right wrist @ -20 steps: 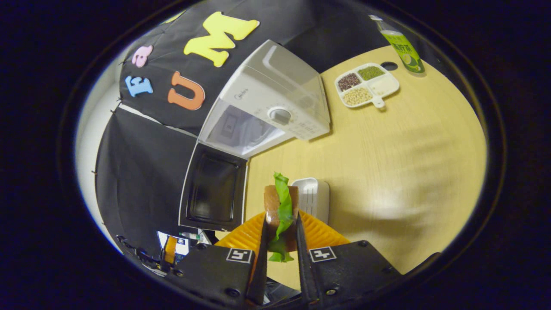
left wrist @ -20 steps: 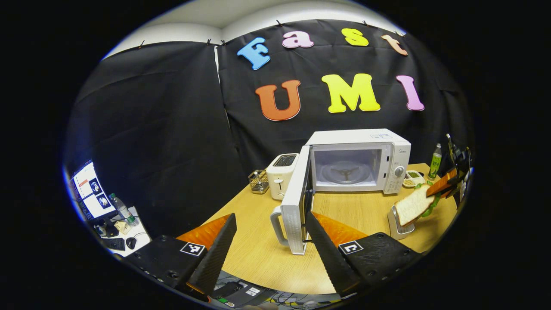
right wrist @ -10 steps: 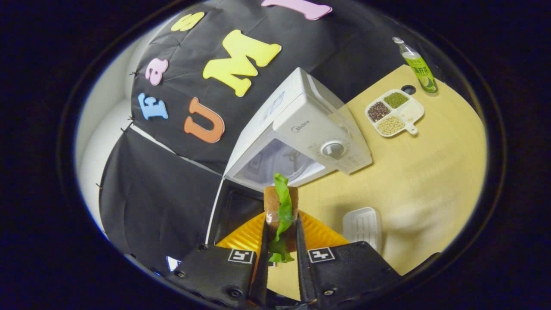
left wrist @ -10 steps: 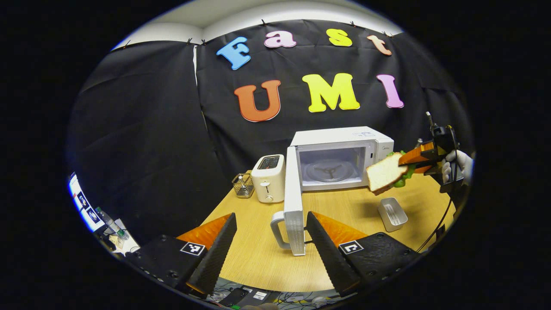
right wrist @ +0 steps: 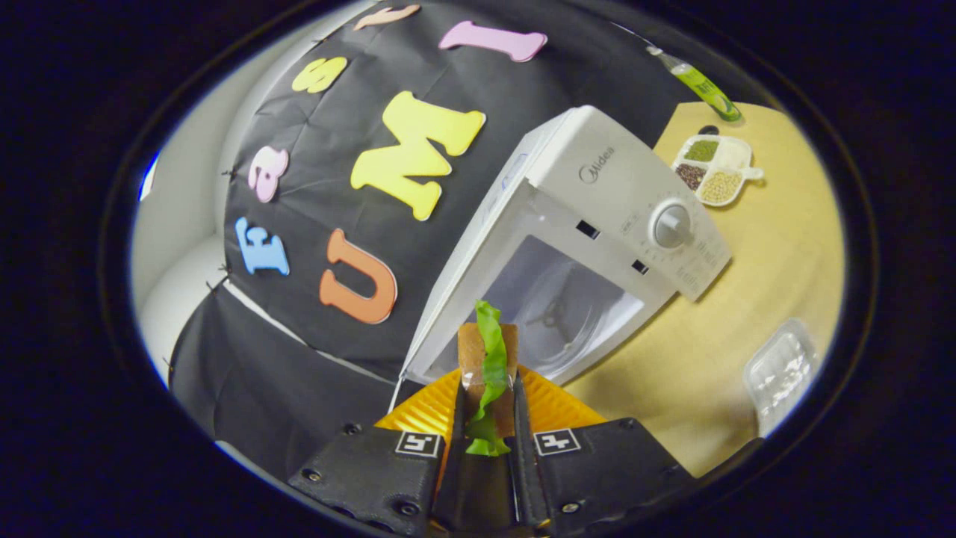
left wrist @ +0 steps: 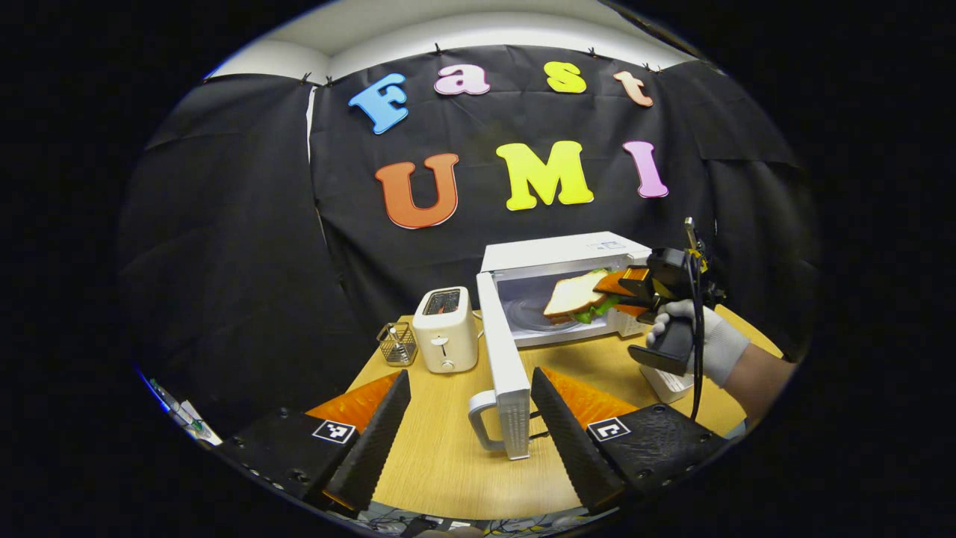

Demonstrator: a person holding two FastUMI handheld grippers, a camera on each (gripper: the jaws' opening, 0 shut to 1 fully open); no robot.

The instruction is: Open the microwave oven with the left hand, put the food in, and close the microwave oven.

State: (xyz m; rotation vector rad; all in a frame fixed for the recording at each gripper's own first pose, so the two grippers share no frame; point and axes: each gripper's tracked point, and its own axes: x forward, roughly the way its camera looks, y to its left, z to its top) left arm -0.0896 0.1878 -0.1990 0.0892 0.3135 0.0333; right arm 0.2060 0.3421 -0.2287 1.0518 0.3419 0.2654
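The white microwave (left wrist: 567,258) stands at the back of the wooden table with its door (left wrist: 502,359) swung wide toward me, handle at the near end. My left gripper (left wrist: 470,437) is open, its fingers on either side of the door's handle end without touching it. In the left gripper view, a gloved hand holds the right gripper (left wrist: 620,288) at the oven's mouth, with the sandwich (left wrist: 573,297) entering the cavity. In the right gripper view, the right gripper (right wrist: 487,418) is shut on the sandwich (right wrist: 487,359), bread with green lettuce, pointing at the microwave (right wrist: 597,246) cavity and its glass turntable (right wrist: 553,314).
A white toaster (left wrist: 446,329) and a small wire basket (left wrist: 396,342) stand left of the door. A white rectangular tray (right wrist: 780,370) lies on the table in front of the oven. A divided dish of beans (right wrist: 713,168) and a green bottle (right wrist: 694,78) sit beyond the microwave.
The right gripper has carried the sandwich up from the tray area and leftward to the oven's opening. My left gripper has drawn back slightly; the door stays open.
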